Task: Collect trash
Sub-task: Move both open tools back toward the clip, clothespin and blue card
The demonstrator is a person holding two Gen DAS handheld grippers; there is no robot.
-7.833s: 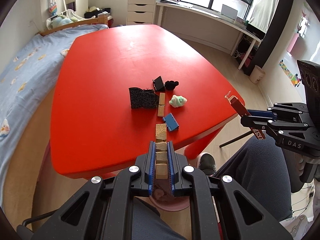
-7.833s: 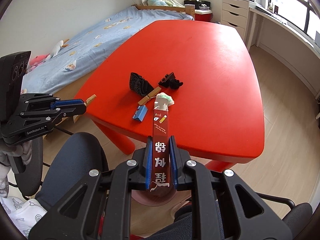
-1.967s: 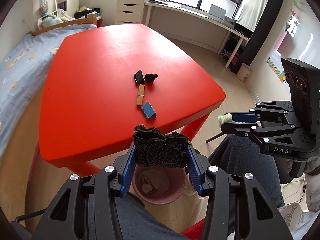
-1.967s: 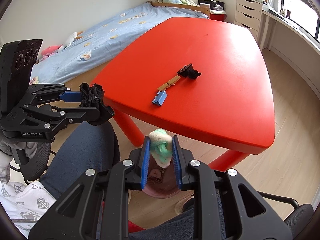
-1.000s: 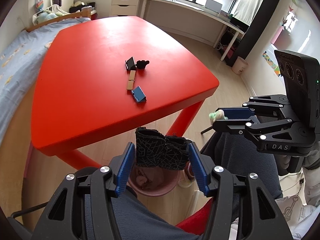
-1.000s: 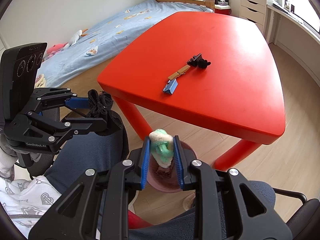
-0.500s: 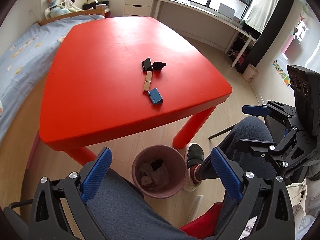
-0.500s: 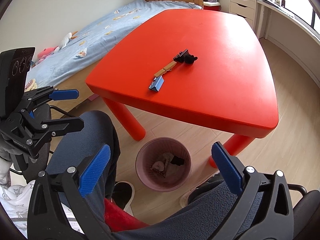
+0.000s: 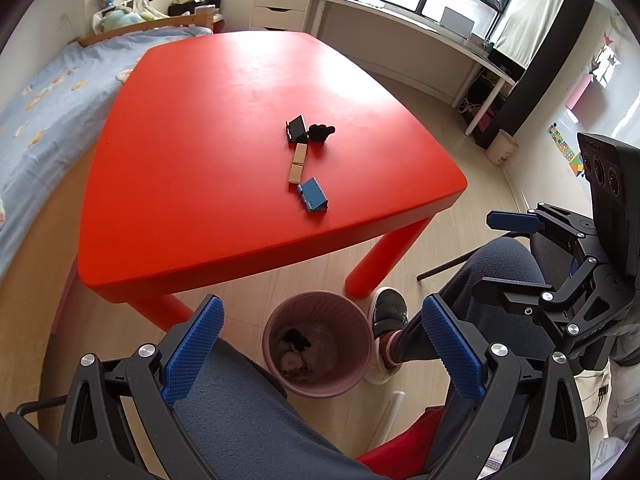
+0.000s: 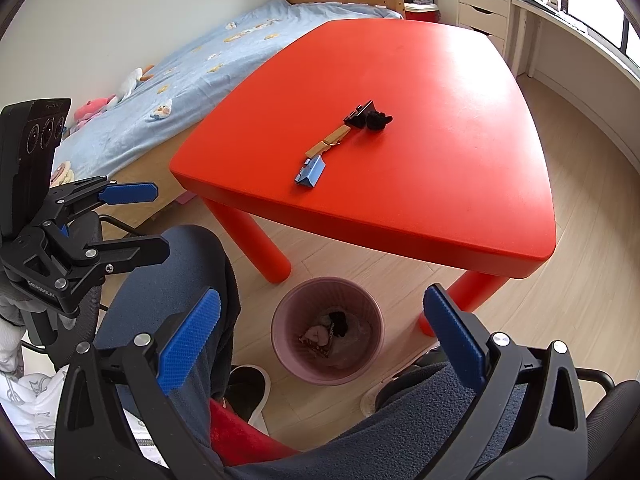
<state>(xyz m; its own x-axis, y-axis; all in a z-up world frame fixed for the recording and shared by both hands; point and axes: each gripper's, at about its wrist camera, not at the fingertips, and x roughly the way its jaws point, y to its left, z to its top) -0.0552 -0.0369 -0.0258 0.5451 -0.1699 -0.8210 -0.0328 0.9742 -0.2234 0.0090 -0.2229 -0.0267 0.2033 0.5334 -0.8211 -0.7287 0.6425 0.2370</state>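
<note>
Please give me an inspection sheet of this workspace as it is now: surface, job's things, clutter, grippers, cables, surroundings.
Surface: red table, four small items near its front edge.
Job's things: blue clip, wooden clothespin, black clip, black lump; pink bin on the floor, holding trash.
Clutter: nothing seen.
Grippers: left gripper and right gripper wide open, empty, above the bin.
Cables: some under the desk.
Surroundings: bed, drawers.

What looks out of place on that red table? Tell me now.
Four small items sit in a line near the red table's front edge: a blue folded clip, a wooden clothespin, a black clip and a small black lump. Nothing looks spilled or damaged. The pink bin stands upright.
</note>
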